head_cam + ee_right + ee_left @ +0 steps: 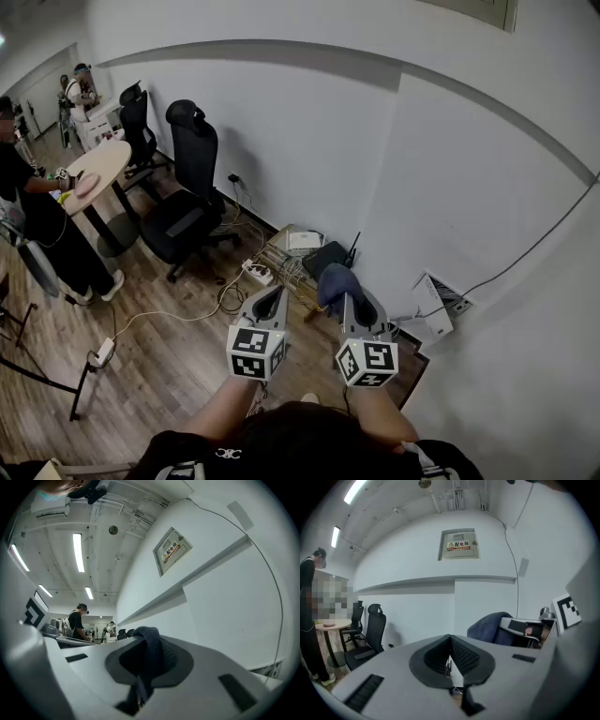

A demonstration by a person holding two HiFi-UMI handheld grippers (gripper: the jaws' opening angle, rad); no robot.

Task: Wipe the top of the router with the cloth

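Observation:
The router (pixel 325 258) is a flat black box with an upright antenna, low down by the white wall and ahead of both grippers. My right gripper (pixel 347 298) is shut on a dark blue cloth (pixel 335 281), which bunches over its tips and hangs just short of the router. In the right gripper view the cloth (pixel 151 641) fills the space between the jaws of the right gripper (pixel 147 660). My left gripper (pixel 272 293) is held beside it, shut with nothing in it. In the left gripper view the left gripper (pixel 450 660) shows its pads together, and the cloth (pixel 487 626) is at the right.
A white box (pixel 305 241) sits beside the router amid tangled cables. A power strip (pixel 256 273) lies on the wooden floor. Two black office chairs (pixel 187 202) stand along the wall, near a round table (pixel 101 167). A person (pixel 37 220) stands at far left. Another white device (pixel 439 305) leans at the right.

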